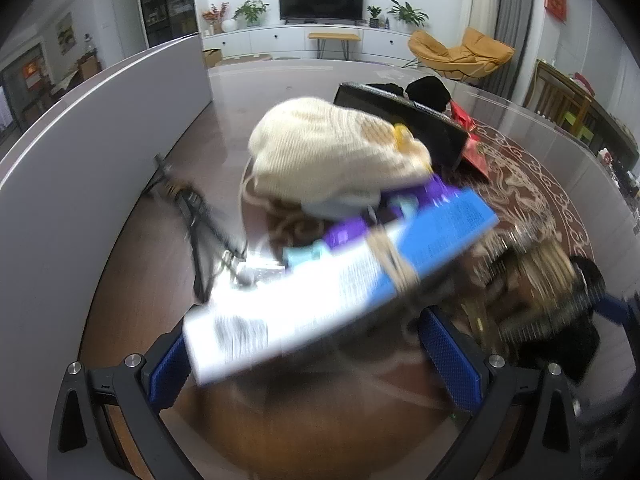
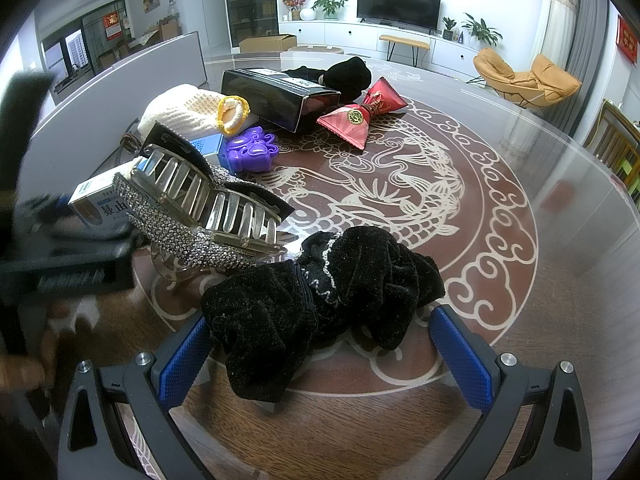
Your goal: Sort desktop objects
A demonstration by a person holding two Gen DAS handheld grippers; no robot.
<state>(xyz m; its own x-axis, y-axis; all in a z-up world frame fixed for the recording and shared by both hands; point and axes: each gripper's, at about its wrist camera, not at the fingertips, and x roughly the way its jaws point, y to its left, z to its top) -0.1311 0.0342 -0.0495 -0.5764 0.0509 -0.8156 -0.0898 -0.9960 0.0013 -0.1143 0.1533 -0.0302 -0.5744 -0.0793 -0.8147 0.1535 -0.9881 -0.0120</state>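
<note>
left gripper [image 1: 312,356] jaws spread, blue-white box [image 1: 340,284] between | right gripper [image 2: 324,360] jaws spread around black scrunchie [image 2: 320,300]

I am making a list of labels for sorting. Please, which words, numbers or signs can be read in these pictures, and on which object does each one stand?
"甲" plus one unclear character, printed large and seen upside down: white and blue box behind the rhinestone hair claw.
Fine print on the blue and white box in the left wrist view: motion-blurred, unreadable.
White label on the black box: too small.
Red wall hangings: characters too small.
Round emblem on the red package: not legible.
</note>
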